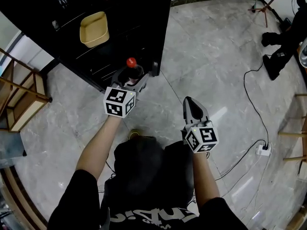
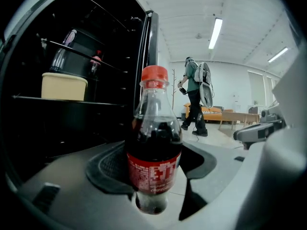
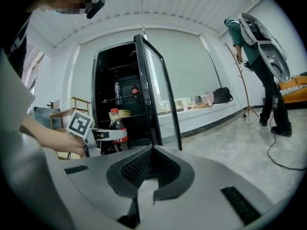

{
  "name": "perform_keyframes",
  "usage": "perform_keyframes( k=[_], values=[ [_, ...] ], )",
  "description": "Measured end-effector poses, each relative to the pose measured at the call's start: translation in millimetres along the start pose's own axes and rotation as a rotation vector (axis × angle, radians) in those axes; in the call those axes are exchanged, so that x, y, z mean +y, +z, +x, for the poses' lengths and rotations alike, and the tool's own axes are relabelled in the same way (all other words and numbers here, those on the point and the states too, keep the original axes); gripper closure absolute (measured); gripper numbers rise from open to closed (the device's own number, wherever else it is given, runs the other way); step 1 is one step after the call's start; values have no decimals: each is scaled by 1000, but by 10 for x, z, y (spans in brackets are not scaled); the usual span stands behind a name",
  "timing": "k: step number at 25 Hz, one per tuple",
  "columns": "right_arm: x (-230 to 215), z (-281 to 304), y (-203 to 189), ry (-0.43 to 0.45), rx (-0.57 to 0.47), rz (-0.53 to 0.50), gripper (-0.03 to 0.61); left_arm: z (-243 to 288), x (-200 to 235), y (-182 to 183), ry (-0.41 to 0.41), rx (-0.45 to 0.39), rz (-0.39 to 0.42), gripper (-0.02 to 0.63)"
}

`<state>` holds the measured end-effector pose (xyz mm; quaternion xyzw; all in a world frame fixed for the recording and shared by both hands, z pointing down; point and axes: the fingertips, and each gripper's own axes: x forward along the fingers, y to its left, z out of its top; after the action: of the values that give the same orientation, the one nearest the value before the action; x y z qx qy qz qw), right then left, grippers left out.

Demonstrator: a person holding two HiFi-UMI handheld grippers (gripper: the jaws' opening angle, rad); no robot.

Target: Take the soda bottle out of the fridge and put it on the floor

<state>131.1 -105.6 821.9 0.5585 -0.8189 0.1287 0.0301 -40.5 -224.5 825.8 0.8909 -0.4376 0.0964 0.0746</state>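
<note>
The bottle (image 2: 153, 143) is out of the fridge (image 1: 120, 13), just in front of its open side. It stands upright, cap (image 2: 155, 74) on top, and it does not yet rest on the floor (image 1: 211, 47). We hold it with the left claw (image 1: 133, 80), whose jaws are clenched on the body at the label (image 2: 152, 174). We judge that this low grip keeps the dark soda steady and leaves the base free to meet the floor first. Keeping the bottle upright also means that it can be set down and let go without tipping.

The right claw (image 1: 188, 101) hangs further out from the fridge than the left, over bare floor. Its jaws are pressed together on nothing. It seems to have no part in this step and stays clear of the bottle's way down.

The fridge door (image 3: 153, 95) stands wide open, so nothing blocks the space in front. Inside the fridge a yellow tub (image 1: 94, 28) sits on a shelf (image 2: 62, 98), and more bottles stand higher up. Well away from the fridge a cable (image 1: 249, 95) trails over the floor and a person (image 2: 195, 99) walks by. Neither is near the spot in front of the fridge where we judge the bottle should land.
</note>
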Motion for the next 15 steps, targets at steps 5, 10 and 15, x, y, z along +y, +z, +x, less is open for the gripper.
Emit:
perform_keyframes(
  k=[5, 10, 15],
  values=[
    [-3, 45, -349, 13, -11, -2, 555, -41, -20, -389, 7, 7, -3, 303],
    [40, -60, -613, 27, -14, 14, 557, -49, -146, -804, 14, 37, -6, 302],
    [45, -59, -784, 31, -6, 25, 555, 44, -246, -1205, 1, 70, -30, 302]
  ],
)
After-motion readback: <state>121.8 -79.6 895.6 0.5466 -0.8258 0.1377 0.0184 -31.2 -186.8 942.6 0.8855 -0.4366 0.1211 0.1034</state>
